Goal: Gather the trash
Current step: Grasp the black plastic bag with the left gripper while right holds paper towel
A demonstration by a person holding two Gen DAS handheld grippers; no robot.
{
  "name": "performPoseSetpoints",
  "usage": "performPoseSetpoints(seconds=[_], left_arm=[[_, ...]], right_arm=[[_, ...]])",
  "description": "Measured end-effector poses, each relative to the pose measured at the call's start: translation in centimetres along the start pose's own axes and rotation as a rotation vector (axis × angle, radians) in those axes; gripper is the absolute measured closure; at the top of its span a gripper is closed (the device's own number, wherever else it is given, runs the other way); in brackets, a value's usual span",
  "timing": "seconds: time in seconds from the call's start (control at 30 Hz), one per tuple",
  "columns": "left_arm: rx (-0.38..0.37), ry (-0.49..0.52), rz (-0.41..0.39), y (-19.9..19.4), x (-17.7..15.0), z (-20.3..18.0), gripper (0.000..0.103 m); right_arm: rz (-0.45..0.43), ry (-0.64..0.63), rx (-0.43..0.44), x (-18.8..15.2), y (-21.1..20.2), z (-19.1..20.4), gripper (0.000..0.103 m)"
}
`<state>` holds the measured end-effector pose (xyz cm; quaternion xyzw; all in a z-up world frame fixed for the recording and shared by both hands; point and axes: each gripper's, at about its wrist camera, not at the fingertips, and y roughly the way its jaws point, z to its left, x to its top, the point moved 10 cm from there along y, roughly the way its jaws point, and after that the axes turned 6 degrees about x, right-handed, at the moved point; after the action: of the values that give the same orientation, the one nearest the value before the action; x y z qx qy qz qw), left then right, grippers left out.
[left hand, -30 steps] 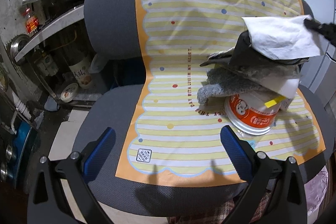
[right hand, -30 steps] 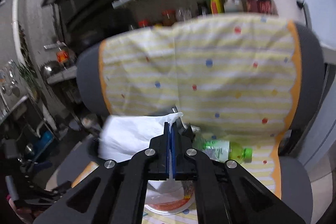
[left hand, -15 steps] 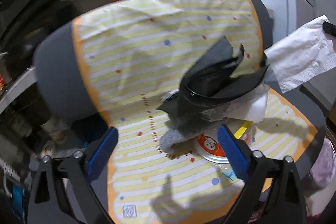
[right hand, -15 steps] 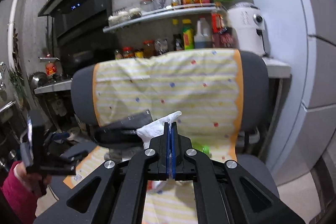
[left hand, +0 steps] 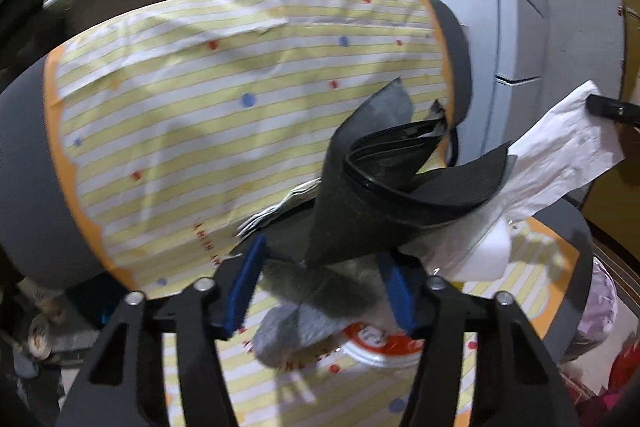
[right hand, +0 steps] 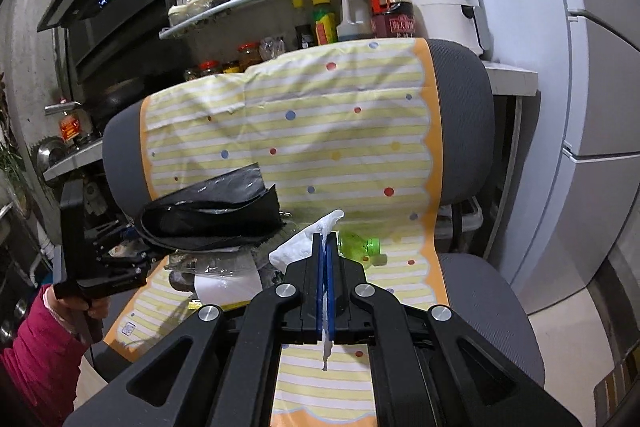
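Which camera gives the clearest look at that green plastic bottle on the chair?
The right wrist view: the green bottle lies on the striped cloth, just past the shut tongs, cap end showing. In the left wrist view the black trash pile hides it entirely.

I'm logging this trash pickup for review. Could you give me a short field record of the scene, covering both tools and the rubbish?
Surface: grey chair draped with a striped yellow sheet
Left tool: jaws have just been closing, crumpled black tray between them; firm grip unclear
Right tool: shut on a white tissue
On seat: green bottle, orange-and-white cup, grey cloth
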<state>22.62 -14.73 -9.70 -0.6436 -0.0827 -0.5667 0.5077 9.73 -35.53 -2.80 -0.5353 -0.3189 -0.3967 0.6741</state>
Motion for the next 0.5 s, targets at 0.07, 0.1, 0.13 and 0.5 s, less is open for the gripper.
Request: performPoseSetpoints(seconds=[0.07,0.1,0.13,0.5], left_arm=[[-0.014,0.011,0.001,0.0,0.6,-0.4,0.071],[-0.021,0.011,0.001,-0.1,0.7,-0.5,0.083],[-0.029,0.009,-0.001,-0.4,1.0,-0.7,0.089],[0.064,-0.079,-0.168,-7.2,7.4,-1.1,0.103]], right_arm=[[0.005,0.005,-0.002,-0.2,0.0,-0.2,0.101],[0.006,0.009,-0.003,-0.3,0.0,-0.4,0.101],[0.006,0.013,-0.003,-0.3,0.0,-0.6,0.101],[-0.087,0.045,-0.052,0.0,-3.5,-3.3,0.101]])
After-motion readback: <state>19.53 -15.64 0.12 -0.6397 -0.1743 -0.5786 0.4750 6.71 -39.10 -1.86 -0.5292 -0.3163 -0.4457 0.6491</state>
